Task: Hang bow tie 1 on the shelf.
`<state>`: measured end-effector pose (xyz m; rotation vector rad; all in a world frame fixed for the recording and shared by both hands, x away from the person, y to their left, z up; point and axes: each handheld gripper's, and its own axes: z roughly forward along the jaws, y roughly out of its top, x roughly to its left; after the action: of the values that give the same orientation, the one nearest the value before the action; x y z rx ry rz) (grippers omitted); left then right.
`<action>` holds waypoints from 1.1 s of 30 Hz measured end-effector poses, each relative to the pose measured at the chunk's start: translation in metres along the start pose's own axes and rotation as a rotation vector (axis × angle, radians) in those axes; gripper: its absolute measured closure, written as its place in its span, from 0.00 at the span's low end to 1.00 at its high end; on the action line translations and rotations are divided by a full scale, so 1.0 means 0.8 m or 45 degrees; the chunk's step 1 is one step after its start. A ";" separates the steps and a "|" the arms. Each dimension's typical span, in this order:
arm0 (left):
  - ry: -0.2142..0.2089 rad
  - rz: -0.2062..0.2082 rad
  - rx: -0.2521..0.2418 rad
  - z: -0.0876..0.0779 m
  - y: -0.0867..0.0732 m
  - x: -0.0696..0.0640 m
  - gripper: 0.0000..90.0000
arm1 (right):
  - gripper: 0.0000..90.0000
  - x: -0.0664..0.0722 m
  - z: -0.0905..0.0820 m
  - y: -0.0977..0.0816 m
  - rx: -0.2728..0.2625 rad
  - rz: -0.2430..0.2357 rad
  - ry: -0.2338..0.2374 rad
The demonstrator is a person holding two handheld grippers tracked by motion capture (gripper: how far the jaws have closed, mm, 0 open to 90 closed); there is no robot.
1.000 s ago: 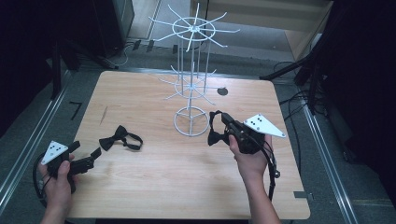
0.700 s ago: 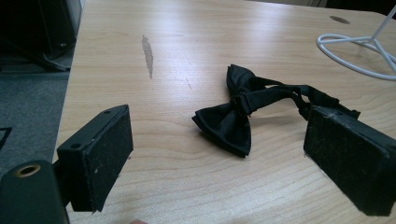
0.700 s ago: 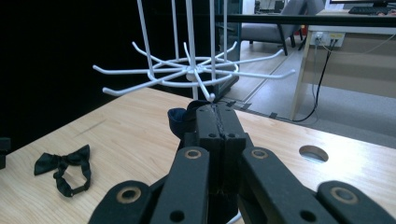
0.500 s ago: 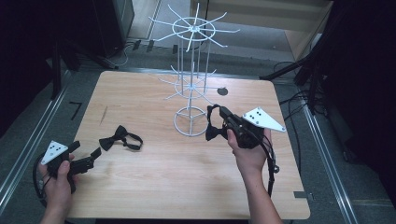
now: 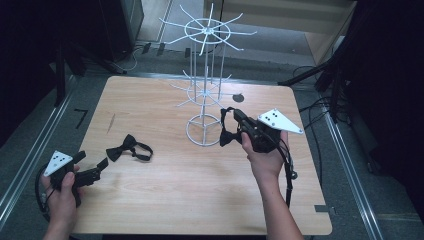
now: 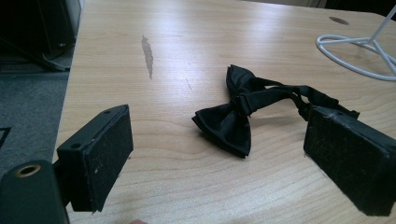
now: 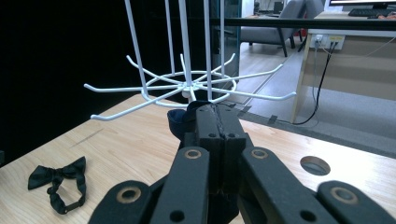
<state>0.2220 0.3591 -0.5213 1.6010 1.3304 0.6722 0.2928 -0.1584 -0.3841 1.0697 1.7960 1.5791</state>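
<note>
The right gripper (image 5: 231,126) was up off the table (image 5: 200,210), just beside the white wire rack (image 5: 205,75), and its jaws were pressed together on a black bow tie (image 5: 227,136). From above, that held tie hung at the gripper's tip with its strap looping up over the front, right at the edge of the rack's round base ring. Seen along the right gripper's own jaws (image 7: 215,116), the pads were clamped flat with dark fabric (image 7: 180,119) poking out at their far end, and the rack's lower ring of arms (image 7: 187,86) spread out directly beyond the tip, a little higher than the jaws.

Over on the near left corner, the left gripper (image 5: 94,166) sat low by the table edge in the person's hand, jaws standing wide apart with nothing between them. A second bow tie (image 5: 127,147) lay flat on the wood just ahead of it, strap curled out to one side. In the left gripper view that tie (image 6: 233,119) rested between and beyond the two open pads, touching neither as far as could be told, with the strap running behind the pad (image 6: 348,163) on the right of that view. The rack's base ring (image 6: 355,46) showed farther back.
</note>
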 end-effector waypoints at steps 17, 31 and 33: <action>-0.001 0.000 -0.002 0.000 0.000 0.000 0.10 | 1.00 -0.012 0.018 -0.013 0.046 0.063 -0.006; 0.000 0.002 -0.002 0.000 0.000 0.000 0.10 | 1.00 -0.018 0.032 -0.022 0.077 0.112 0.014; -0.001 -0.001 -0.003 0.000 0.000 0.000 0.10 | 1.00 -0.018 0.035 -0.023 0.080 0.111 0.013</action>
<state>0.2219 0.3591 -0.5213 1.5988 1.3292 0.6726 0.3192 -0.1541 -0.4090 1.1858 1.8396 1.5905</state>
